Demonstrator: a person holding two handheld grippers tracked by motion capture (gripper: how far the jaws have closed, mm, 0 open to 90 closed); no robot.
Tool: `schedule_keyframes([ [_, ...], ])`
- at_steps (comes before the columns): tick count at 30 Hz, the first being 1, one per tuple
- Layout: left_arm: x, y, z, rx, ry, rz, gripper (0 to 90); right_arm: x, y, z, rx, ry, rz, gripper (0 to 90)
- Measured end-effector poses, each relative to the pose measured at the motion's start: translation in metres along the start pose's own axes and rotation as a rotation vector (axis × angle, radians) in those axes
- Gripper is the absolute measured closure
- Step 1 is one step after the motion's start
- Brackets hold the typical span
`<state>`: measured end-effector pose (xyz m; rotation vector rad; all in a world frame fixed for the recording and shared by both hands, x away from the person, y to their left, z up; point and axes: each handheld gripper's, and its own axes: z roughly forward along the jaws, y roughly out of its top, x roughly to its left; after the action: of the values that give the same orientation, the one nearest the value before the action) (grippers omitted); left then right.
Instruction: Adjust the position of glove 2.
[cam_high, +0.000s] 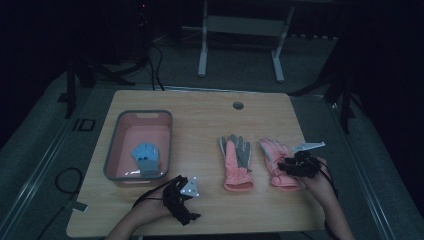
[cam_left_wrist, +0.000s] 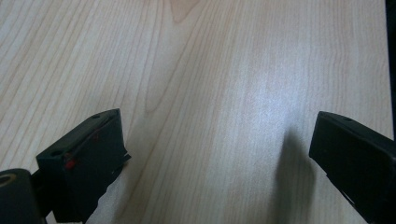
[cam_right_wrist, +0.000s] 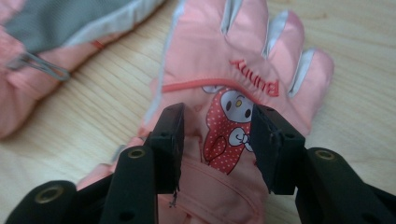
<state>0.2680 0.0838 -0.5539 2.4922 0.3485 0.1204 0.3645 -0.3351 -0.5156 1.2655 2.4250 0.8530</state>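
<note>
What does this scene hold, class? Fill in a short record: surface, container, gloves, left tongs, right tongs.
surface: wooden table
container: pink bin at the table's left, blue glove inside
gloves: pink-and-grey glove palm up; pink bunny glove to its right
left tongs: open above bare wood, near the bin
right tongs: jaws apart, straddling the bunny glove's picture, not pressing it
</note>
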Motion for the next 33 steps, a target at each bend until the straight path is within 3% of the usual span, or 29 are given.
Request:
schedule_keyframes([
  [4, 0.001, 0.0, 0.0, -0.002, -0.01, -0.005, 3.7, 0.005, -0.006, 0.006, -0.017, -0.009, -0.038, 70.4],
  [6, 0.001, 0.0, 0.0, -0.005, -0.011, -0.005, 3.7, 0.007, -0.008, 0.006, -0.027, -0.02, -0.029, 79.4],
  [7, 0.001, 0.0, -0.001, -0.001, -0.011, -0.002, 3.7, 0.007, -0.008, 0.006, -0.027, -0.02, -0.029, 79.4],
  [8, 0.0, 0.0, 0.0, 0.001, -0.014, 0.0, 3.7, 0.009, -0.01, 0.005, -0.041, -0.034, 0.011, 86.1],
  [10, 0.0, 0.0, 0.0, 0.001, -0.014, 0.0, 3.7, 0.011, -0.011, 0.005, -0.05, -0.043, 0.036, 86.1],
  [11, -0.001, 0.0, 0.0, -0.004, -0.018, -0.004, 3.8, 0.013, -0.01, 0.002, -0.061, -0.063, 0.086, 89.0],
  [13, 0.0, 0.0, 0.0, -0.002, -0.016, -0.005, 3.7, 0.017, -0.005, -0.007, -0.084, -0.087, 0.149, 89.3],
  [16, 0.0, 0.0, 0.0, -0.004, -0.018, -0.005, 3.7, 0.029, 0.007, -0.023, -0.121, -0.132, 0.183, 89.3],
  [18, -0.001, 0.001, 0.0, -0.006, -0.019, -0.004, 3.7, 0.034, 0.013, -0.029, -0.127, -0.145, 0.184, 89.3],
  [21, -0.001, 0.001, 0.0, -0.008, -0.018, -0.003, 3.7, 0.059, 0.038, -0.049, -0.169, -0.195, 0.156, 89.3],
  [22, -0.001, 0.001, 0.0, -0.008, -0.018, -0.003, 3.7, 0.059, 0.038, -0.049, -0.169, -0.195, 0.156, 89.3],
  [23, -0.001, 0.001, 0.0, -0.008, -0.017, -0.001, 3.7, 0.072, 0.05, -0.056, -0.188, -0.21, 0.144, 89.3],
  [25, -0.001, 0.001, 0.0, -0.006, -0.016, 0.002, 3.7, 0.085, 0.061, -0.061, -0.207, -0.214, 0.136, 89.4],
  [27, -0.001, 0.001, 0.0, -0.006, -0.017, 0.002, 3.7, 0.085, 0.061, -0.061, -0.207, -0.214, 0.136, 89.4],
  [28, -0.001, 0.001, 0.0, -0.008, -0.019, 0.002, 3.7, 0.102, 0.072, -0.064, -0.234, -0.205, 0.153, 89.3],
  [33, -0.001, 0.002, -0.001, -0.012, -0.016, 0.0, 3.8, 0.12, 0.08, -0.06, -0.252, -0.19, 0.179, 89.3],
])
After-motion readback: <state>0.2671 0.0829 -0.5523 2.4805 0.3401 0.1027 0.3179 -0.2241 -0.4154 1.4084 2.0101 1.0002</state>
